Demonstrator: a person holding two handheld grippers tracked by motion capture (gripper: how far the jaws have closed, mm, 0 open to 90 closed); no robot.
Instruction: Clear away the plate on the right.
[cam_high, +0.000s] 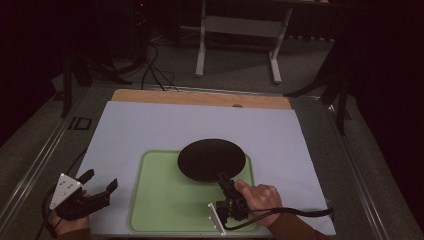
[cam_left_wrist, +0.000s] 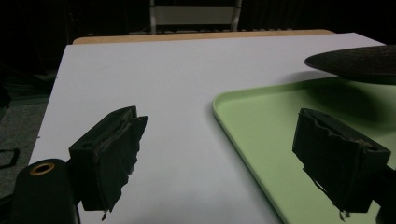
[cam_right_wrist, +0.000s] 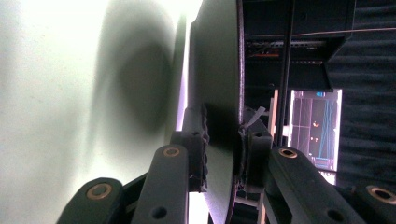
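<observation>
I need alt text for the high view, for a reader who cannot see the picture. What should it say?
The right gripper is shut on the near rim of a black plate, holding it over a green tray on a white table. The left gripper is open at the near left, beside the tray. Dark floor and a metal stand lie beyond.

The room around the white sheet is being left in near darkness, and only the sheet is being lit evenly from above. A soft shadow is being cast beneath the black plate onto the green tray. In the right gripper view the tray is being washed out by glare, perhaps overexposed, and a screen beyond the plate is being blurred.
</observation>
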